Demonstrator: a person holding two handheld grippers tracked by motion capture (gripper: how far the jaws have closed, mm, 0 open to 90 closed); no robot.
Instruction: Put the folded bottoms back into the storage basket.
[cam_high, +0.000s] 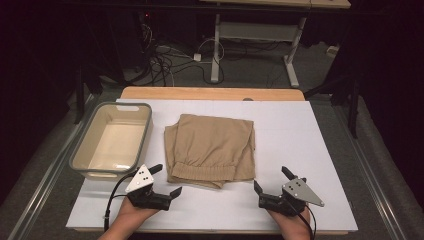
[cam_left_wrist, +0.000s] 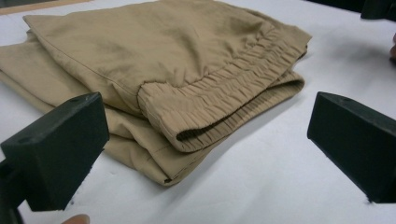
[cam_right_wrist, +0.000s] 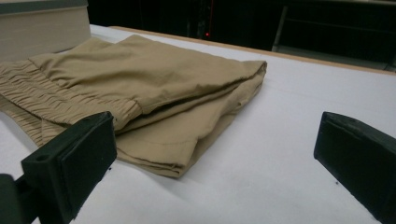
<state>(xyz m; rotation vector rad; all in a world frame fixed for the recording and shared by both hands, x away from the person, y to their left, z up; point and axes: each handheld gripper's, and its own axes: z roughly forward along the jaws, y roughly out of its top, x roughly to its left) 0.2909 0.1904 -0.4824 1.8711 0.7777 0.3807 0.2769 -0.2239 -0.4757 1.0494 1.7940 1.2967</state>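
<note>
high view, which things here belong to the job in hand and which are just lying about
In the job:
- folded tan shorts, lying flat on the white board
- left claw, open
- right claw, open

Lying about:
- empty bin, left of the shorts
- cables and desk legs behind the table

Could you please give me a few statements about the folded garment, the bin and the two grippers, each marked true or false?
1. The folded tan garment lies on the white board. True.
2. The bin holds the garment. False: the bin is empty, and the garment lies to its right.
3. The left gripper stands open. True.
4. The right gripper is clamped on the elastic waistband. False: its jaws are open, apart from the cloth.
5. The waistband faces the person. True.
</note>
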